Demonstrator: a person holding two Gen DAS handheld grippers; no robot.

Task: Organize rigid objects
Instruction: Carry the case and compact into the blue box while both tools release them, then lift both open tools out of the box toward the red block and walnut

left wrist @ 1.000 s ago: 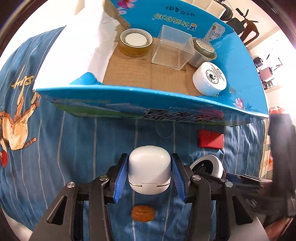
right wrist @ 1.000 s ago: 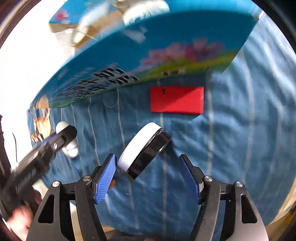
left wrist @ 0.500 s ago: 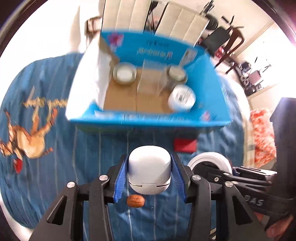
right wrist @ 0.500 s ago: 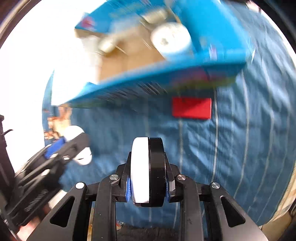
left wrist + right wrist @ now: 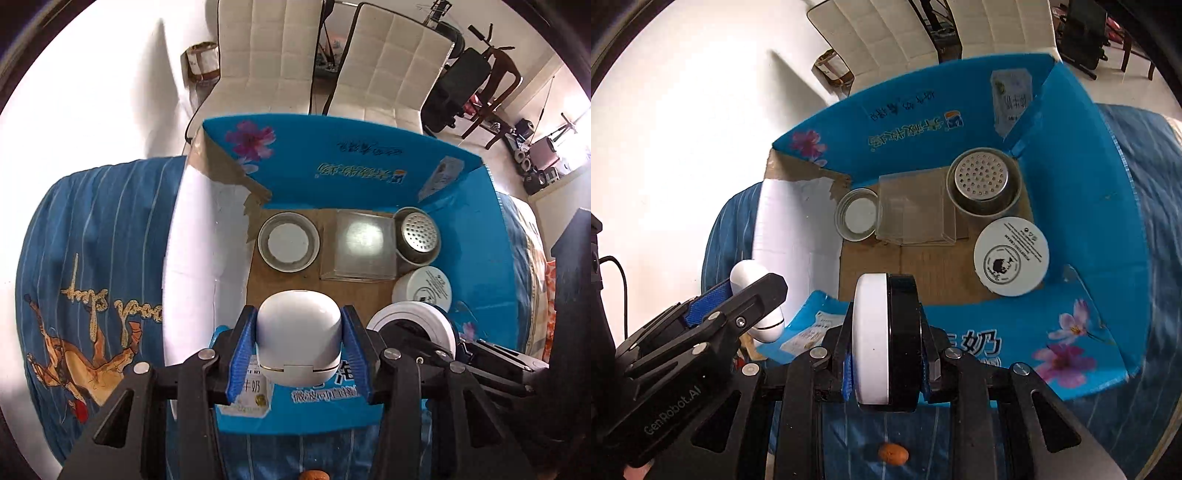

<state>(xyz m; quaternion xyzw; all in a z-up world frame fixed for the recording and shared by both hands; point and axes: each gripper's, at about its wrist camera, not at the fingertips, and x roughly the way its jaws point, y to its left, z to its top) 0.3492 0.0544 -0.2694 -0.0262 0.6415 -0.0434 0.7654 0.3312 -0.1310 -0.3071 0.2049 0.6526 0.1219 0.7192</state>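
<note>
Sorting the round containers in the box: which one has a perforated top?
The metal shaker tin in the box's far right corner; its top is dotted with holes, while the white jar and glass jar show plain lids.

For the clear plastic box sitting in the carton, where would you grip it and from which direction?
Come from above and close on the two flat side walls of the clear plastic box facing the carton's front and back: the lidded jar and the perforated metal cup crowd its other two sides. Both grippers are occupied now.
</note>
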